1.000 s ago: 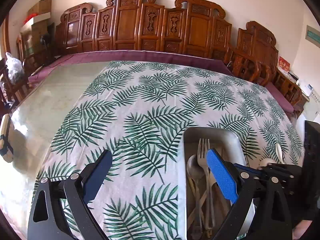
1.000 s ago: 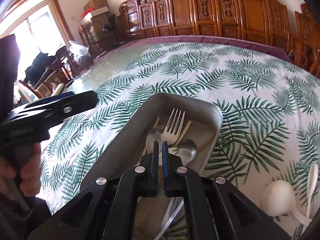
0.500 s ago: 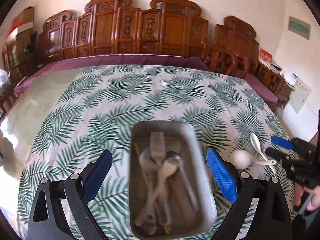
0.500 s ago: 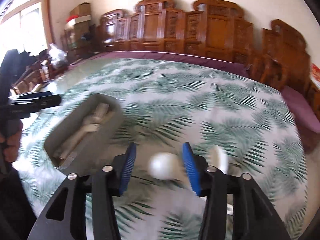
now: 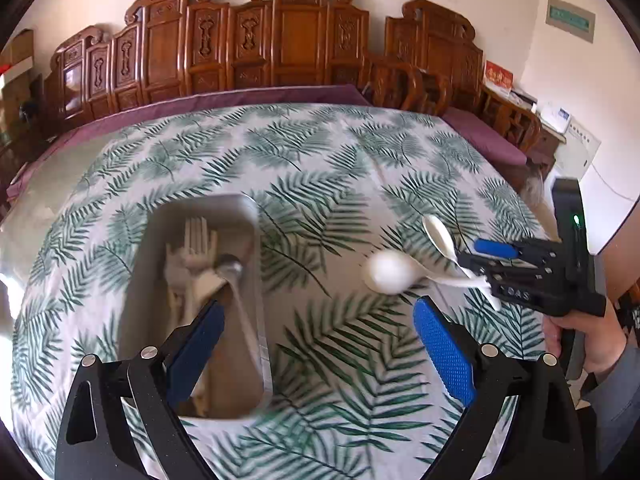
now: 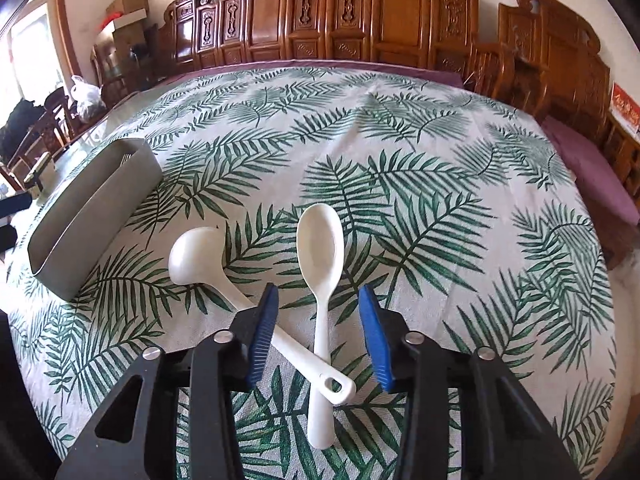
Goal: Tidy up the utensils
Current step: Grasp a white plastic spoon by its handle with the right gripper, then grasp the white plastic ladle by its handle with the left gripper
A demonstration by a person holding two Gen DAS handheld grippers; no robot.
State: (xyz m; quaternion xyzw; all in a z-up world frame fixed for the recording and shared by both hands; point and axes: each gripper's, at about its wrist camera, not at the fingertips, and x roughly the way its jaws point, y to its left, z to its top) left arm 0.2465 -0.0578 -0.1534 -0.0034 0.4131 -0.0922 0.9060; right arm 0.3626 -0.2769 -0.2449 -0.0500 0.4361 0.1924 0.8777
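**Grippers poised over tablecloth, 2 white utensils loose**

Tablecloth (image 6: 400,152) with green fern leaves covers the table, backed at 12 o'clock by a row of carved wooden chairs (image 6: 360,12).

Next in size, the grey utensil tray (image 6: 92,208) sits at about 9 o'clock in the right wrist view, long side toward the camera. The left wrist view looks down into the tray (image 5: 256,320) — forks, a metal spoon (image 5: 230,270) and pale handles lie jumbled inside, blurred.

The left gripper (image 5: 316,344) fills the bottom of its own view with its jaws spread wide and nothing between the blue pads; one pad overlaps the tray's near end in the picture. The right gripper (image 6: 318,334) has just been narrowing its jaws, which stand partly apart on either side of the rice spoon's handle without the pads pressing on it. Seen from the left wrist view, the right gripper (image 5: 486,264) is at 3 o'clock, held by a hand (image 5: 580,340) in a grey sleeve.

2 white utensils lie on the cloth outside the tray, their handles crossed: a ladle (image 6: 192,258) toward 10 o'clock of the right gripper, and a flat rice spoon (image 6: 320,240) pointing to 12 o'clock — the ladle's handle lies over the spoon's.
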